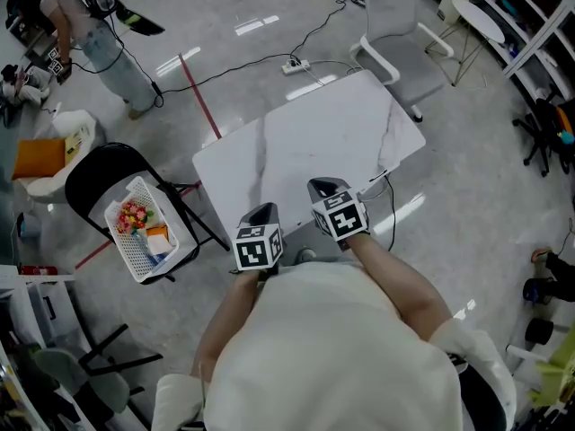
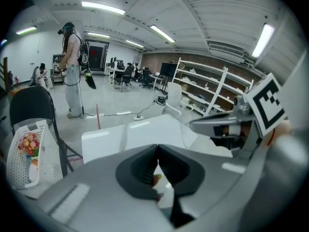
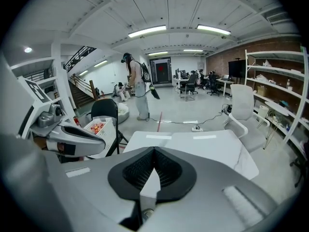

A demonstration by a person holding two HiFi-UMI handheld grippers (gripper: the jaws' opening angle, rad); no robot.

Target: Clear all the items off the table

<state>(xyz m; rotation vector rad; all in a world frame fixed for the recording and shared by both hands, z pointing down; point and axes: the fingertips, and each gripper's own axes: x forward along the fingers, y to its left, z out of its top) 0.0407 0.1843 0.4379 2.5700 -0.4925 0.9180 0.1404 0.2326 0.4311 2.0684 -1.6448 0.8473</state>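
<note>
Head view: bare table [image 1: 314, 133], left gripper [image 1: 263, 210] and right gripper [image 1: 322, 188] closed on nothing
Basket [image 1: 135, 263] perches on the chair [image 1: 97, 164]; a bump could tip it

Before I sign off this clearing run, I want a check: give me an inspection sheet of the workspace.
Surface: white table bare.
Job's things: nothing seen on the table; colourful items sit in the white basket on the black folding chair.
Clutter: nothing seen.
Tongs: left tongs and right tongs shut, empty, at the table's near edge.
Cables: floor cable runs to a power strip beyond the table.
Surroundings: office chair, a standing person, shelving.
</note>
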